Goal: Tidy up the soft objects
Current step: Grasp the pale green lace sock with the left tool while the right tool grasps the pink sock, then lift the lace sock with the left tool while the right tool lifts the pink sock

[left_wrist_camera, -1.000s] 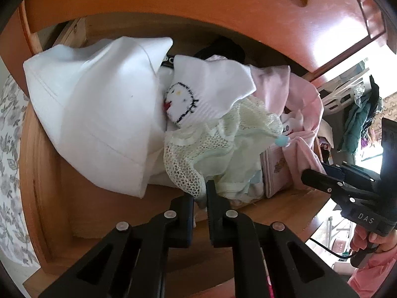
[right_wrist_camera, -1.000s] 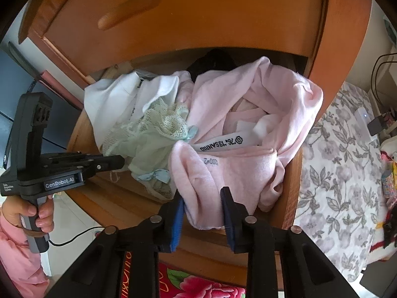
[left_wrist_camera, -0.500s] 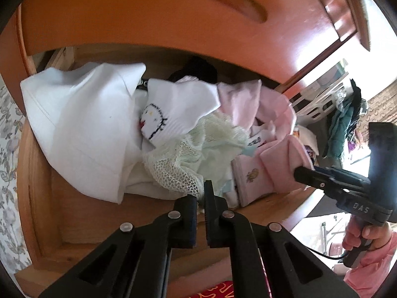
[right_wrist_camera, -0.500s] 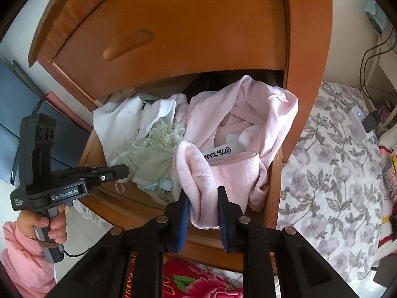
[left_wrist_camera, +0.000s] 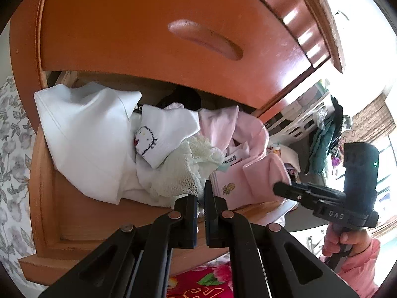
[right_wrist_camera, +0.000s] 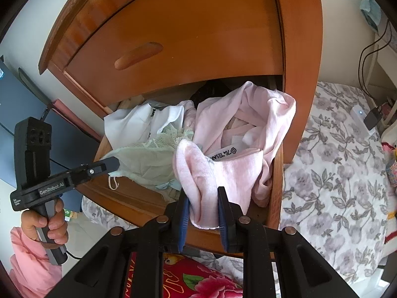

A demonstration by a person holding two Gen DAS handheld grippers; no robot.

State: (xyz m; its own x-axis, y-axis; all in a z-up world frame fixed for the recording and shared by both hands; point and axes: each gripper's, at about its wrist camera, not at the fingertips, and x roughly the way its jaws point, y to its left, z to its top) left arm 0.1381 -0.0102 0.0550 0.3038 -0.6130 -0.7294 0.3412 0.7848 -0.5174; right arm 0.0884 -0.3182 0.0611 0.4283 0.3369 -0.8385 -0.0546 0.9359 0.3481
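Honestly looks barely started: the open drawer just ahead of both grippers is a jumble. The right gripper is clamped on the pink garment, and the left gripper, nearly closed, pinches the mint lace piece at its tips.

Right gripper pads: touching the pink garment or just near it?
Touching. The right wrist view shows the right gripper with both pads pressed against a fold of the pink garment, pinched between them above the drawer front.
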